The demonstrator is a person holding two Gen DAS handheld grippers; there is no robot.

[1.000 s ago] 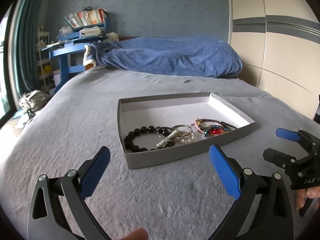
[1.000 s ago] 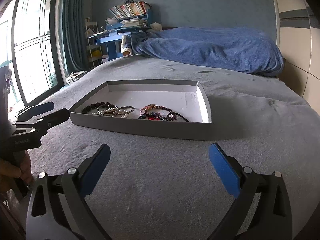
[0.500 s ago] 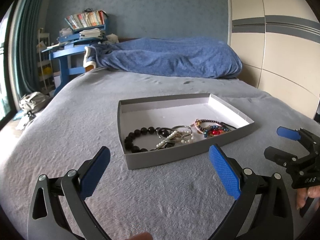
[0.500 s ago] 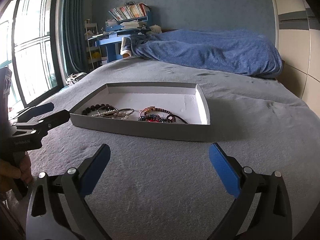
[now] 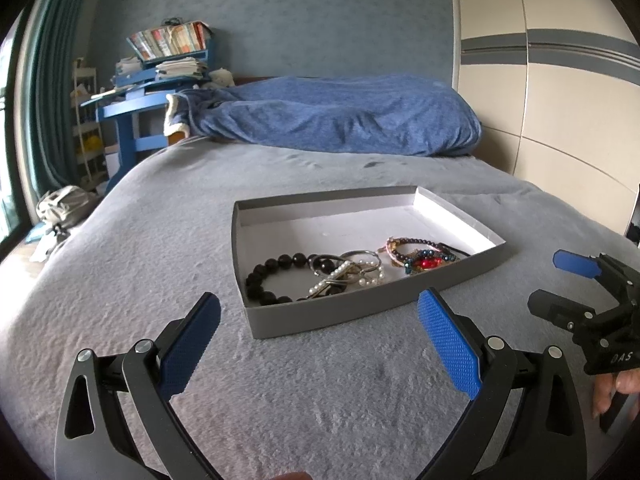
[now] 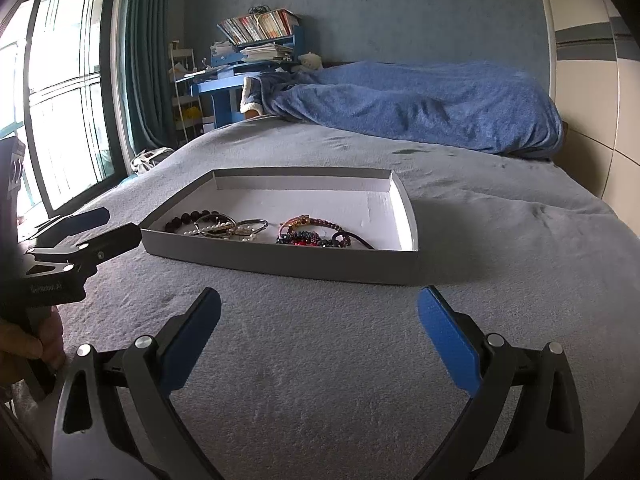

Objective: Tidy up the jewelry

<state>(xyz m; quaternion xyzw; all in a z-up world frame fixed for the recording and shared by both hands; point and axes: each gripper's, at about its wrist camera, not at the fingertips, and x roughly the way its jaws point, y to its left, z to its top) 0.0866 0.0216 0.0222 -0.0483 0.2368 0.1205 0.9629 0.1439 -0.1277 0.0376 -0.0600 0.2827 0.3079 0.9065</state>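
Where the grey bedspread (image 5: 168,248) ends, a blue blanket (image 5: 340,116) lies.

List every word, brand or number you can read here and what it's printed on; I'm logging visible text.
"DAS": white letters on the right tongs body, cut off at the frame edge.
"Genrobot.AI", small and only roughly legible: on the left tongs body.
Book spines on the shelf: too small to read.

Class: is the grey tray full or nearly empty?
Nearly empty. The tray holds only a few bracelets bunched along its near wall; the rest of its white floor is bare.
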